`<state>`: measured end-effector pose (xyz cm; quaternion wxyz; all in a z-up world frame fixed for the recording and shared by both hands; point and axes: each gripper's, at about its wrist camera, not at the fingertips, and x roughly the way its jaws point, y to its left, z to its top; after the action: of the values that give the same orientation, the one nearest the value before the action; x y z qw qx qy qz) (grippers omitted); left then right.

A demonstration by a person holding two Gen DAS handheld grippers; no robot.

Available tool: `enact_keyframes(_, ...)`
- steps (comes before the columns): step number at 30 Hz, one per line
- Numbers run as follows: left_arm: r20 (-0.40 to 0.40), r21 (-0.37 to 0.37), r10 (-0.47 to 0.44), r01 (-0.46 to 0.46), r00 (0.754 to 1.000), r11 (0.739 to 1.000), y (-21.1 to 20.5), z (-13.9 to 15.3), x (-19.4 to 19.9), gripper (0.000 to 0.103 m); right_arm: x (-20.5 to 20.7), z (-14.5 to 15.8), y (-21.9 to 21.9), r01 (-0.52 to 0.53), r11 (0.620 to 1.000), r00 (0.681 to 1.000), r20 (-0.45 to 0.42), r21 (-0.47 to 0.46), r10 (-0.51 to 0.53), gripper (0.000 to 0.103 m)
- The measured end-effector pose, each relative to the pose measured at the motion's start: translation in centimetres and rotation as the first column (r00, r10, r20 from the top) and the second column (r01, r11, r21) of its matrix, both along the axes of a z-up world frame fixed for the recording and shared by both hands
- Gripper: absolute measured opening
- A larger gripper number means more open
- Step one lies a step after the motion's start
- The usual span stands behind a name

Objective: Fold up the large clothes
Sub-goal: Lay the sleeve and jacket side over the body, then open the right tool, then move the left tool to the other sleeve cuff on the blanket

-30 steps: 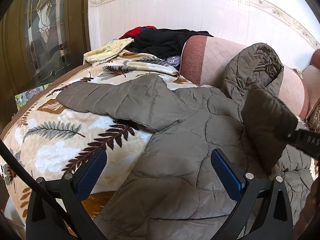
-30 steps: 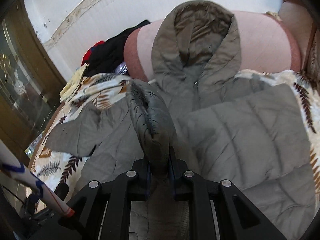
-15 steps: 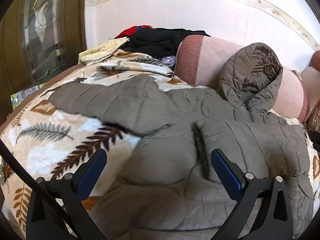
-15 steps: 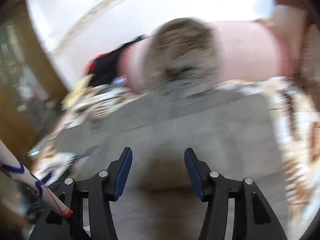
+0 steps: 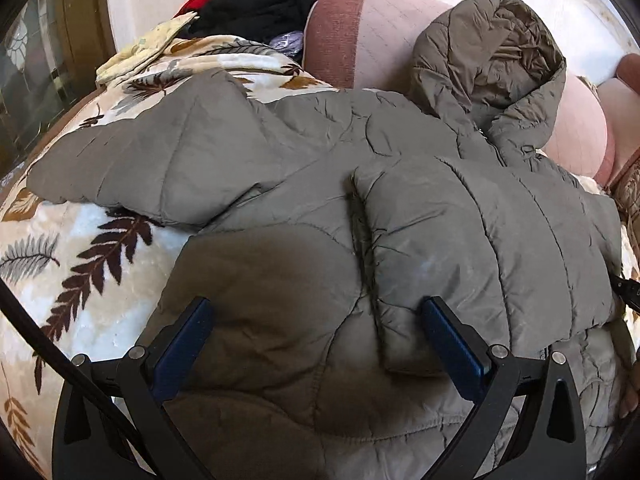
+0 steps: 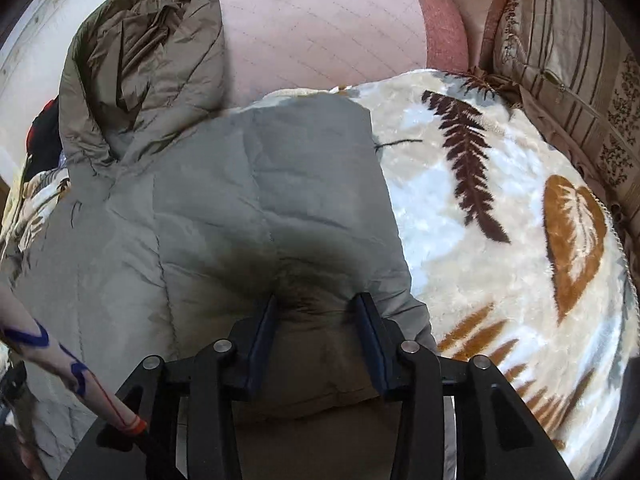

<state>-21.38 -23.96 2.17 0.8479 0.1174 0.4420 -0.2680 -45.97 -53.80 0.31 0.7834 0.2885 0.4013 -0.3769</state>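
A grey-brown quilted hooded jacket lies on a leaf-patterned blanket. Its hood leans on a pink cushion. One sleeve stretches out to the left; the other sleeve lies folded across the body. My left gripper is open, its blue pads low over the jacket front, holding nothing. In the right wrist view the jacket fills the left half, hood at top left. My right gripper is open, pressed down on the folded sleeve fabric between its fingers.
A pink cushion backs the bed. Black and red clothes are piled at the far left. A striped patterned pillow lies at the right. Bare blanket lies right of the jacket. A wood-framed glass door stands at left.
My right gripper carried the sleeve across the jacket body, let go of it and opened; it now rests on the folded sleeve. My left gripper moved closer over the jacket, still open.
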Motion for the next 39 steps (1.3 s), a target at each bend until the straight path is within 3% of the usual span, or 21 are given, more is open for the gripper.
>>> enact_keyframes(4,0.037,-0.026,0.02,-0.019,0.999,0.999,0.6,1.2,-0.6,0.103,-1.1,1.4,1.0,0.014,1.0,1.0,0.027,-0.022,-0.014,0.045)
enact_keyframes(6,0.07,-0.105,0.021,-0.014,0.997,0.994,1.4,2.9,-1.3,0.103,-2.6,3.1,3.0,0.008,0.998,0.996,0.09,-0.058,-0.002,0.046)
enact_keyframes(9,0.135,-0.152,0.018,0.003,0.991,0.988,1.8,4.1,-2.3,0.103,-3.4,4.9,5.6,-0.006,0.996,0.989,0.148,-0.094,0.02,0.046)
enact_keyframes(14,0.09,-0.095,-0.049,0.058,0.995,0.994,0.0,2.2,-2.6,0.103,-0.9,5.4,7.1,-0.084,0.987,0.984,0.147,-0.134,0.104,0.046)
enact_keyframes(20,0.035,-0.028,-0.039,0.04,0.999,0.999,-0.9,-0.1,-1.4,0.103,1.4,2.0,7.1,-0.128,0.988,0.989,0.059,-0.086,0.134,0.047)
enact_keyframes(28,0.071,-0.01,-0.044,0.045,0.997,0.999,-1.4,-0.5,-1.7,0.103,2.5,0.5,7.8,-0.167,0.978,0.986,-0.027,-0.124,0.165,0.053)
enact_keyframes(33,0.075,-0.015,-0.043,0.045,0.996,0.999,-1.3,-0.4,-1.8,0.103,2.0,2.7,9.2,-0.165,0.97,0.985,0.016,-0.18,0.171,0.054)
enact_keyframes(36,0.081,-0.013,-0.043,0.044,0.996,0.999,-1.3,-0.4,-1.9,0.103,2.6,4.6,11.6,-0.22,0.94,0.97,0.045,-0.261,0.24,0.062)
enact_keyframes(39,0.078,-0.015,-0.043,0.044,0.996,0.999,-1.2,-0.3,-1.9,0.103,3.8,4.6,13.8,-0.297,0.919,0.943,0.07,-0.259,0.325,0.063)
